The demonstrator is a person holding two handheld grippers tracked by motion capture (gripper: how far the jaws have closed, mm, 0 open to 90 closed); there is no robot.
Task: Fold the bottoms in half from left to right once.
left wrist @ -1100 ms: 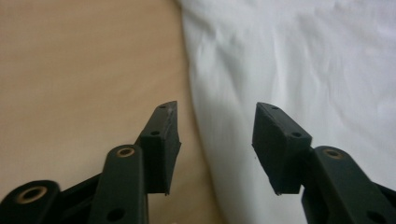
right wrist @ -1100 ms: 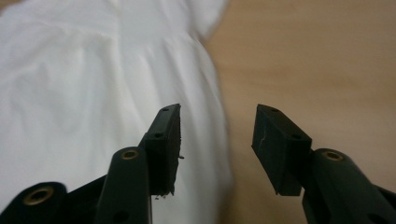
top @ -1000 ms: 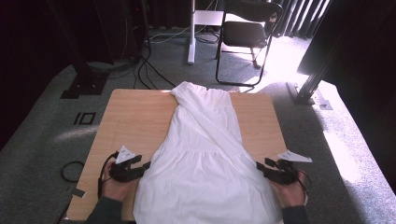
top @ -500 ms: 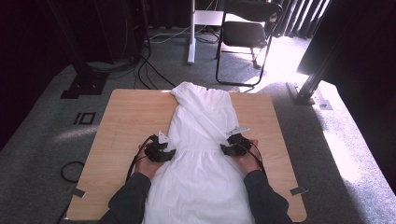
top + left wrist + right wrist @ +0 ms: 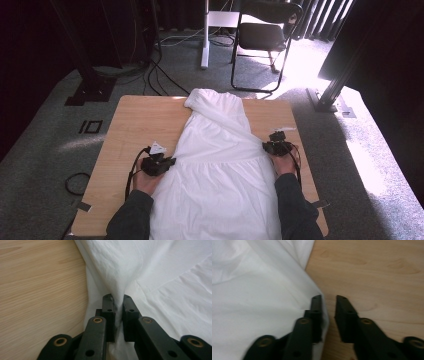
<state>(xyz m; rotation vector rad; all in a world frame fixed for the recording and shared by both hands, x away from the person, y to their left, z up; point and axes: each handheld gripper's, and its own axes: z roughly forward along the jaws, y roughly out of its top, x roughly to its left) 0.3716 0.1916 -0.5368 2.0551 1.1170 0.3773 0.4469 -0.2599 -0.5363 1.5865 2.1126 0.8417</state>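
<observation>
Our hands have moved up from the skirt's hem to the waist of the white dress (image 5: 220,150), spread flat on the worktop (image 5: 135,125). Our left hand-held gripper (image 5: 118,302) has just closed, pinching a fold at the dress's left edge; our right hand-held gripper (image 5: 328,302) has been closing but stands narrowly apart at the right edge, so that grip isn't made.

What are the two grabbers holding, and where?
The left gripper pinches the white dress at its left side edge. The right gripper sits at the right edge, jaws apart, gripping nothing yet.
</observation>
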